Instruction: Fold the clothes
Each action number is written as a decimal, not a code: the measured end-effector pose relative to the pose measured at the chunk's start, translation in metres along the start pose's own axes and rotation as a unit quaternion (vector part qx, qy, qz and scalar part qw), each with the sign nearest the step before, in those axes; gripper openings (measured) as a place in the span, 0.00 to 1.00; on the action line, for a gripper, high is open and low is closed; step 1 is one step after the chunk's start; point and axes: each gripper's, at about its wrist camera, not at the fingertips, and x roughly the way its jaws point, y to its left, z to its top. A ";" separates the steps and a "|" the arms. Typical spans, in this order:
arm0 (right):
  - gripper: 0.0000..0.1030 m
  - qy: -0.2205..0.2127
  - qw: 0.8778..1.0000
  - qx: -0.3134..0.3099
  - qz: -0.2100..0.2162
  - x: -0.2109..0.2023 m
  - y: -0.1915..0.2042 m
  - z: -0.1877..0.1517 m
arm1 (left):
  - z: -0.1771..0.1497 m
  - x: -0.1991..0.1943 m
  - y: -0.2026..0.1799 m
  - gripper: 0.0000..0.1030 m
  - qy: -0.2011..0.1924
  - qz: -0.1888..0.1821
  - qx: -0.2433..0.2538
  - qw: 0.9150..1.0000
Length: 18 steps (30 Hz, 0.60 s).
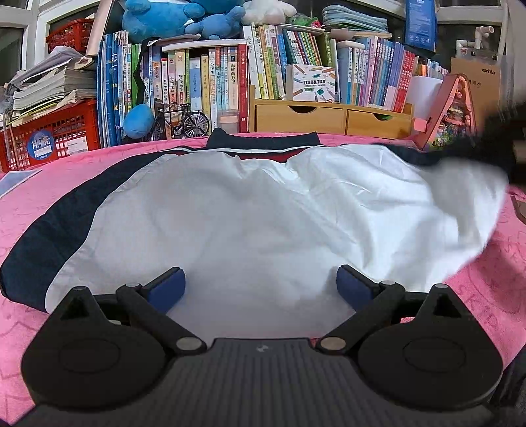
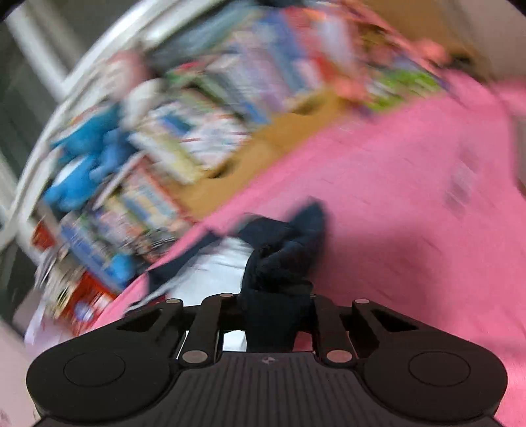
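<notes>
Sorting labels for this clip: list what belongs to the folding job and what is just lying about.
Part of the job:
- white and navy jacket
- left hand-held gripper, open over the jacket
- right hand-held gripper, shut on the jacket's navy fabric
- pink cover under the jacket

Just lying about:
- books
- blue plush toys
- model bicycle
- red crate
- wooden drawers

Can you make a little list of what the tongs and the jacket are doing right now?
Left tongs: open, over the white part, holding nothing
Right tongs: shut on dark blue sleeve
Jacket: white and navy, spread on the pink cloth, right side lifted
Right wrist view: blurry
Behind: books, blue plush toys, red crate
</notes>
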 end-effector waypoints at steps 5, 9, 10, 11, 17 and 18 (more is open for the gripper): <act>0.17 0.112 0.977 -0.056 0.172 0.043 0.098 0.021 | -0.001 -0.001 -0.003 0.97 -0.004 -0.001 -0.004 1.000; 0.17 0.223 0.932 -0.165 0.233 0.099 0.185 -0.015 | -0.001 -0.001 -0.003 0.97 -0.006 -0.005 -0.007 1.000; 0.17 0.248 0.917 -0.196 0.242 0.112 0.205 -0.027 | -0.001 -0.002 -0.003 0.97 -0.007 -0.006 -0.008 1.000; 0.17 0.277 0.901 -0.226 0.246 0.125 0.221 -0.043 | -0.002 -0.002 -0.003 0.97 -0.007 -0.006 -0.009 1.000; 0.22 0.376 0.832 -0.346 0.214 0.172 0.253 -0.114 | -0.001 -0.002 -0.006 0.97 -0.009 -0.006 -0.010 1.000; 0.24 0.382 0.831 -0.341 0.219 0.173 0.253 -0.110 | -0.001 -0.002 -0.007 0.97 -0.009 -0.007 -0.010 1.000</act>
